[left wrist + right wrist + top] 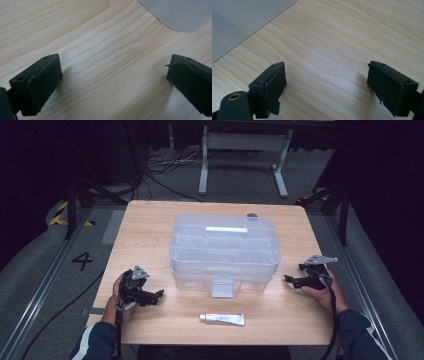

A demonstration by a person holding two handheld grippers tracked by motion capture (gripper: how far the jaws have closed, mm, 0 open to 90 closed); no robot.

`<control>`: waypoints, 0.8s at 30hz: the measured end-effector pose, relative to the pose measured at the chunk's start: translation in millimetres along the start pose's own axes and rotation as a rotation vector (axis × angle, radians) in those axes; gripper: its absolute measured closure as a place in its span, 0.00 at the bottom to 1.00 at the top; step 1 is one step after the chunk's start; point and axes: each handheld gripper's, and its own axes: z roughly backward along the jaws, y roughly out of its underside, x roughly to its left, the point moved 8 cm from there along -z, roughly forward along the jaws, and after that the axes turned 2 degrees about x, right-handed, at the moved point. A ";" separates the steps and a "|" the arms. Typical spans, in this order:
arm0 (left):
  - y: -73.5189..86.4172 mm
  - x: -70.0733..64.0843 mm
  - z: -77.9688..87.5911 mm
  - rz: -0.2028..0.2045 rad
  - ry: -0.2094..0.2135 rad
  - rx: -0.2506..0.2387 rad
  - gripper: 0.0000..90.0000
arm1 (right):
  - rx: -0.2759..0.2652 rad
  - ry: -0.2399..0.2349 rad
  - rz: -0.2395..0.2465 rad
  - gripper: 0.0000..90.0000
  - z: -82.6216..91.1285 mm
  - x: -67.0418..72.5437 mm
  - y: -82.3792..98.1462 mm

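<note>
One clear plastic box (224, 251) and one white tube (222, 319) are counted on the worktop (150, 227). Two tools are seen (one left (159, 294), one right (288, 279)).

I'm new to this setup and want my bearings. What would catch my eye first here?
A big clear plastic box with its lid on sits mid-table, its latch facing the person. A small white tube lies in front of it near the table's front edge. The left gripper and right gripper rest either side, fingers apart and empty.

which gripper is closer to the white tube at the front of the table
Left. The left gripper sits just up and left of the tube; the right gripper is farther, up and to its right.
</note>
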 end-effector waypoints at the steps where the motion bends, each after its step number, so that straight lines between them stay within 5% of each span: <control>1: 0.6 0.3 0.5 -0.007 0.004 0.001 0.00 | 0.002 -0.002 0.003 0.17 0.2 -0.2 0.2; 13: 4.9 -0.9 4.1 -0.023 0.014 -0.002 0.00 | 0.024 -0.018 0.013 0.18 3.2 -2.2 1.9; 17: 6.2 -1.6 5.2 -0.023 0.015 -0.002 0.00 | 0.037 -0.009 0.021 0.25 6.5 -2.4 1.3; 24: 9.0 -2.6 7.4 -0.029 0.021 0.000 0.00 | -0.046 -0.027 0.057 0.25 30.5 11.8 -15.8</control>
